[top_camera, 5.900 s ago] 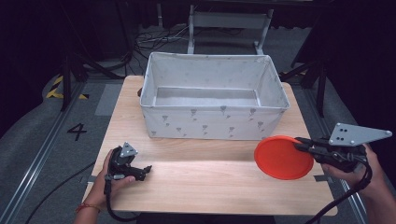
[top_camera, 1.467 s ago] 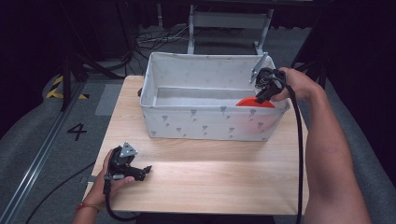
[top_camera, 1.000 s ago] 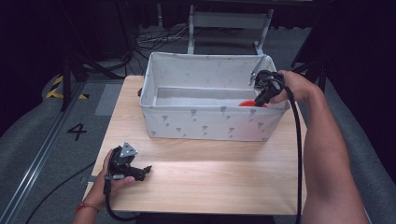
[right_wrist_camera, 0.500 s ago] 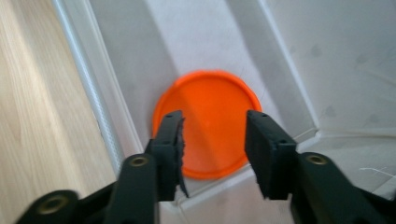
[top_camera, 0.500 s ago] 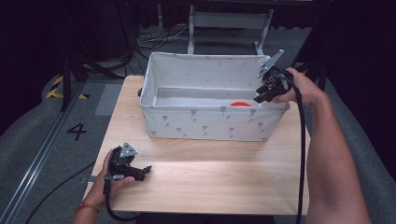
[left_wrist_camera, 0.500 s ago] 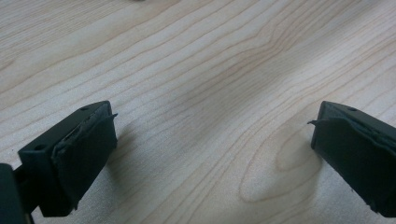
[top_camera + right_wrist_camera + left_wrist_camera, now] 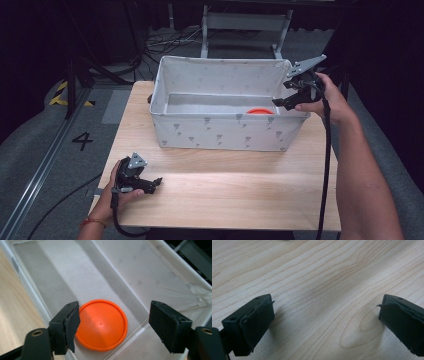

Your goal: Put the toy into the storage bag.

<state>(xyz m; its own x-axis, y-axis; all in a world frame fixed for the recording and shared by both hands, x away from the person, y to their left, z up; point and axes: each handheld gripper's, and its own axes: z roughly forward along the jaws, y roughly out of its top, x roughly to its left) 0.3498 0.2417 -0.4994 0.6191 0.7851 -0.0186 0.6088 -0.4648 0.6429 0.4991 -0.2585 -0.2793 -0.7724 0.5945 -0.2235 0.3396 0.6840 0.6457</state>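
An orange plate (image 7: 101, 324) lies flat on the floor of the white fabric bin (image 7: 220, 131), near its right end; over the bin's front wall a sliver of the orange plate (image 7: 259, 111) shows. My right gripper (image 7: 276, 103) hovers over the bin's right rim, open, jaws wide apart above the plate and touching nothing. In its own view the right gripper (image 7: 113, 322) frames the plate from above. My left gripper (image 7: 155, 183) rests on the wooden table (image 7: 235, 187) at the front left, open, with bare wood between the pads (image 7: 258, 320).
The bin stands at the back of the table and takes most of its width. Bare wood stretches in front of it. Dark floor, cables and a metal frame (image 7: 245, 22) lie beyond the table.
The right gripper carried the plate from the table's right side into the bin, let it go, and has risen to the bin's right rim. The left gripper has stayed still.
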